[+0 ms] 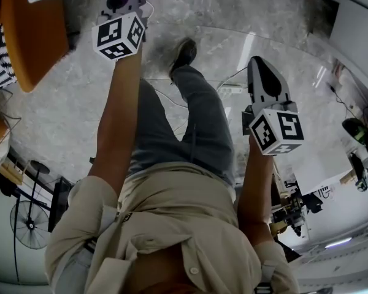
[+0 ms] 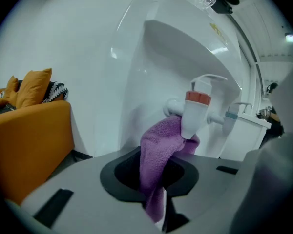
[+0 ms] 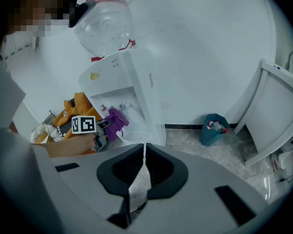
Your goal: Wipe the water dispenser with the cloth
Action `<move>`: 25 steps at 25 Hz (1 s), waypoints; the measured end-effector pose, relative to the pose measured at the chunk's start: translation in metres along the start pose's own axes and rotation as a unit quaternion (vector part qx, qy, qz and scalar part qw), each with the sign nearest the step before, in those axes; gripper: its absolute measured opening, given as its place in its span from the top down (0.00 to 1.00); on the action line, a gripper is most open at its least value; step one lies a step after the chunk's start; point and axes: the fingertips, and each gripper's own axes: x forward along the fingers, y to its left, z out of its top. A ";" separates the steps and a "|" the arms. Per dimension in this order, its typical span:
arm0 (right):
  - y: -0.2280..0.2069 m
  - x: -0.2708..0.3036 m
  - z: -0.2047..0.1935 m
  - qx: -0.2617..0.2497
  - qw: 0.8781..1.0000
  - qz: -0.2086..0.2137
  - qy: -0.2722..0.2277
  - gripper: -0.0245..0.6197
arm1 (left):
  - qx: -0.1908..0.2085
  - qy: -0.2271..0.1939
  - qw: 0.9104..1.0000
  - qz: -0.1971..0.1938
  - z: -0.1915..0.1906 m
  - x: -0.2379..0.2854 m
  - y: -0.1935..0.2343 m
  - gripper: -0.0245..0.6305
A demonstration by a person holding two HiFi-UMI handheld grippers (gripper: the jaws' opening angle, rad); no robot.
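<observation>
Cloth [image 2: 161, 150] against the tap

Left gripper [image 2: 158, 191] pinches the purple cloth, whose far end touches the red-capped tap [image 2: 196, 112] of the water dispenser [image 2: 185, 48] just ahead. Right gripper [image 3: 143, 165], well apart, has jaws pressed together, empty
</observation>
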 end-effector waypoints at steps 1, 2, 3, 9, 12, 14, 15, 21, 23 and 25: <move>-0.002 0.001 0.001 -0.001 1.000 -0.001 0.000 0.92 | -0.006 -0.002 1.000 0.004 -0.001 0.002 0.001 0.85; -0.005 0.001 0.001 -0.001 1.000 -0.003 0.000 0.92 | -0.011 -0.002 1.000 0.005 -0.002 0.004 0.000 0.85; -0.009 0.000 0.001 0.000 1.000 -0.007 0.000 0.92 | -0.015 -0.002 1.000 0.006 -0.003 0.006 -0.002 0.85; -0.028 -0.005 -0.009 0.015 1.000 -0.022 0.003 0.92 | -0.011 0.022 0.999 -0.030 -0.024 0.026 -0.045 0.85; -0.039 -0.009 -0.015 0.022 0.999 -0.030 0.004 0.92 | -0.001 0.033 0.997 -0.076 -0.034 0.039 -0.091 0.85; -0.048 -0.013 -0.018 0.028 0.999 -0.038 0.003 0.92 | 0.010 0.034 0.993 -0.116 -0.036 0.045 -0.127 0.85; -0.053 -0.016 -0.018 0.031 0.999 -0.042 0.003 0.92 | 0.017 0.034 0.990 -0.136 -0.035 0.048 -0.145 0.85; -0.061 -0.020 -0.023 0.038 0.998 -0.053 0.002 0.92 | 0.003 0.058 0.986 -0.154 -0.056 0.053 -0.164 0.86; -0.060 -0.017 -0.026 0.037 0.998 -0.054 0.003 0.92 | 0.007 0.081 0.986 -0.148 -0.077 0.052 -0.153 0.86; -0.057 -0.013 -0.029 0.034 0.998 -0.054 0.006 0.92 | 0.008 0.101 0.986 -0.135 -0.097 0.051 -0.135 0.86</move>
